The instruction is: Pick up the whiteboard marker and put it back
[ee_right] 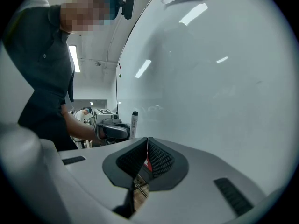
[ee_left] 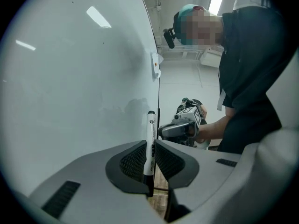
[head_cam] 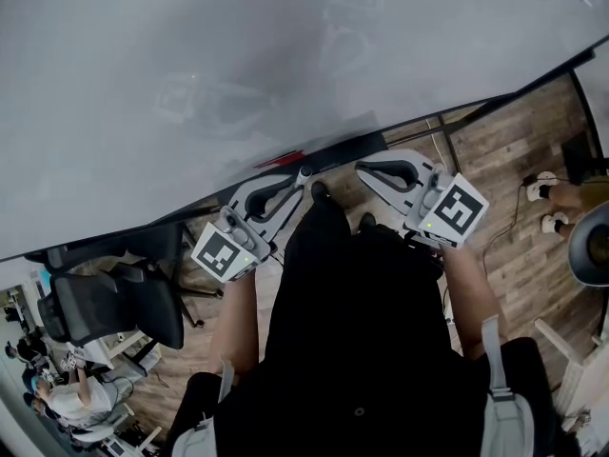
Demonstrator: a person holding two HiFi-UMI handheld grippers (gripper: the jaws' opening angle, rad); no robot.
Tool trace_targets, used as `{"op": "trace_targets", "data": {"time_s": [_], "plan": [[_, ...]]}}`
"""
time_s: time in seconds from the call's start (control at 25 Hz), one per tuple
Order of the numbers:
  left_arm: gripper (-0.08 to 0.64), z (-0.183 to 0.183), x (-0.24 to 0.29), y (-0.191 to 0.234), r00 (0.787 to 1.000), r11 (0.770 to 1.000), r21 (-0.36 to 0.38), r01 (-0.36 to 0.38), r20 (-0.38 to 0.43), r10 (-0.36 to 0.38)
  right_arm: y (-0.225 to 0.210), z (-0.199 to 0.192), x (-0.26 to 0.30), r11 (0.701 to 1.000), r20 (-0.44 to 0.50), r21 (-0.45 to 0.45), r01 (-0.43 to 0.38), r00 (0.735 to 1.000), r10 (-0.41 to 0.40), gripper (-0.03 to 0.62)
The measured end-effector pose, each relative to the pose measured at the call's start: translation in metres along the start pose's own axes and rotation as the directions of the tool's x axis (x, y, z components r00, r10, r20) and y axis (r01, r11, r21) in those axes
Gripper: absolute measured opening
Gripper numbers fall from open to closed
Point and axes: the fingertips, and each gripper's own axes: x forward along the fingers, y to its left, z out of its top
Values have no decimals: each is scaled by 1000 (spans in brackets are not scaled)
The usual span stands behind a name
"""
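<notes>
The lower end of the whiteboard marker, just in front of the whiteboard, was hidden between the clamped jaws of the left gripper. Beside the whiteboard, a red scrap in the slit behind the right gripper was too small to identify. The head view's edges cut off the whiteboard's top and sides.
</notes>
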Motion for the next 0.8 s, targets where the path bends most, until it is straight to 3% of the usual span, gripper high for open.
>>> {"op": "trace_targets", "data": {"time_s": [0.24, 0.4, 0.56, 0.8], "plan": [[66, -30, 14, 7, 992, 998, 67, 14, -126, -6, -13, -7, 1, 1000, -9, 18, 15, 1000, -15, 20], [66, -60, 30, 15, 968, 991, 132, 24, -251, 10, -27, -18, 1, 999, -24, 35, 22, 999, -21, 20], [66, -85, 32, 15, 922, 981, 191, 22, -383, 53, -25, -20, 4, 999, -26, 46, 19, 1000, -17, 20], [66, -117, 37, 20, 825, 950, 302, 81, -556, 107, -30, -23, 6, 998, -25, 54, 31, 999, -29, 20]]}}
